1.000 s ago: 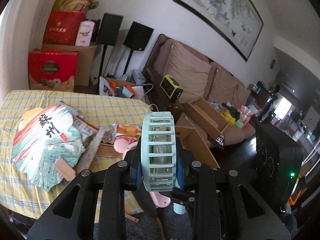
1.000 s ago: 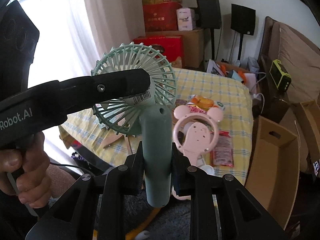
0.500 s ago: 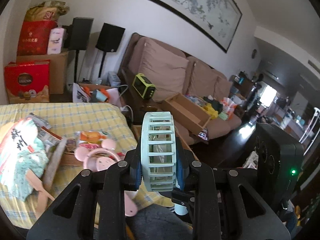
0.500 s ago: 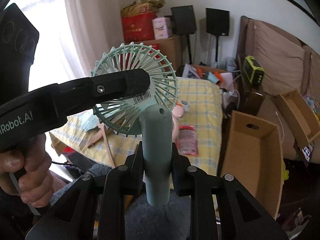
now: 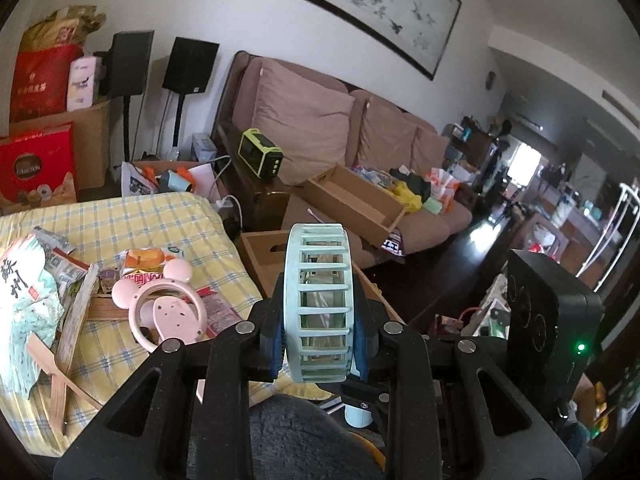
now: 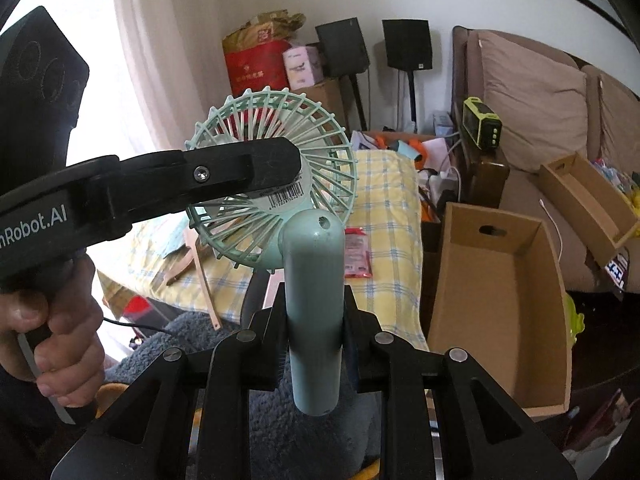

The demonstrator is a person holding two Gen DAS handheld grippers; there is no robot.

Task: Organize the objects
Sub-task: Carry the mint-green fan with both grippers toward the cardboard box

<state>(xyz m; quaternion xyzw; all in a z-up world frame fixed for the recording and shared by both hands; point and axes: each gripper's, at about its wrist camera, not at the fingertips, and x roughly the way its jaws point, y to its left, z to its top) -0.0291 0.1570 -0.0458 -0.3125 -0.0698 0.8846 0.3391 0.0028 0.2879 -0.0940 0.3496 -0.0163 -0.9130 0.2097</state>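
A mint-green handheld fan [image 6: 276, 184] is held in the air by both grippers. My left gripper [image 5: 318, 332] is shut on the fan's round cage [image 5: 316, 304], seen edge-on. My right gripper [image 6: 314, 320] is shut on the fan's handle [image 6: 314, 312]; the left gripper's finger [image 6: 224, 176] crosses the cage from the left in the right wrist view. An open cardboard box [image 6: 500, 304] stands on the floor to the right of the fan. A pink mouse-eared fan [image 5: 168, 312] lies on the yellow checked tabletop [image 5: 120, 220].
Snack packets [image 5: 148, 260], a paper fan [image 5: 24, 292] and wooden sticks [image 5: 68, 340] lie on the table. A brown sofa [image 5: 320, 128] holds another long box [image 5: 356, 204]. Speakers [image 5: 188, 66] and red boxes [image 5: 36, 168] stand at the wall. A hand [image 6: 56, 340] grips the left tool.
Both grippers have swung sideways together with the fan: the table has slid left in both views and the cardboard box has come nearer on the right. The grips are unchanged.
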